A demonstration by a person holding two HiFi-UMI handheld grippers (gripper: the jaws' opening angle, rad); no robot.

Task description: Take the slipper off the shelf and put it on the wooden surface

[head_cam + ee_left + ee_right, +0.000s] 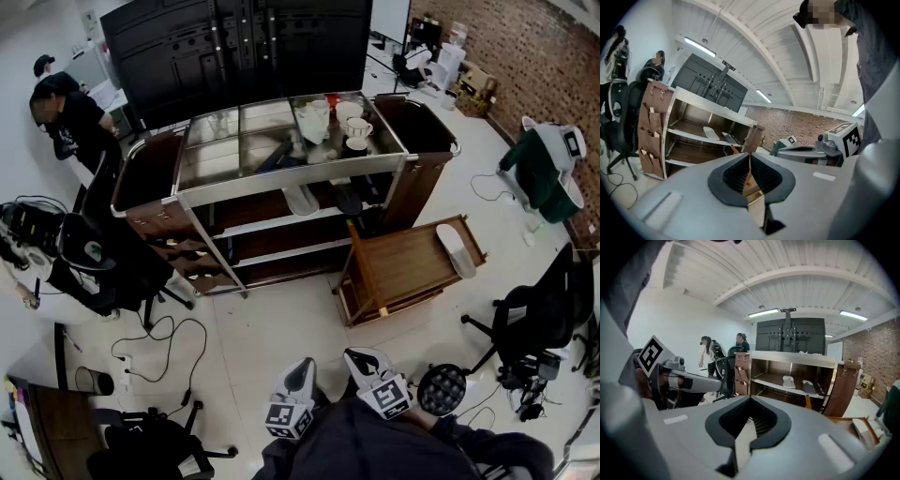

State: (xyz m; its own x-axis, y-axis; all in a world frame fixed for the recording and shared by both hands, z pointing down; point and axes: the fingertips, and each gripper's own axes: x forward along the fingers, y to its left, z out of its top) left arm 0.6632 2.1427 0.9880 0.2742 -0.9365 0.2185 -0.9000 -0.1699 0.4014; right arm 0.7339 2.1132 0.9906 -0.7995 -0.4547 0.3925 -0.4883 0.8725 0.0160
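A white slipper lies on the middle shelf of the steel-topped shelf unit, with a dark slipper to its right. The low wooden surface stands right of the unit, and another white slipper rests on it. My left gripper and right gripper hang side by side near my body, far from the shelf. Both are shut and hold nothing. The left gripper view has shut jaws with the white slipper far off. Likewise the right gripper faces the distant white slipper.
White cups stand on the unit's steel top. People and office chairs are at the left, with cables on the floor. Another chair and a green-draped object stand at the right by the brick wall.
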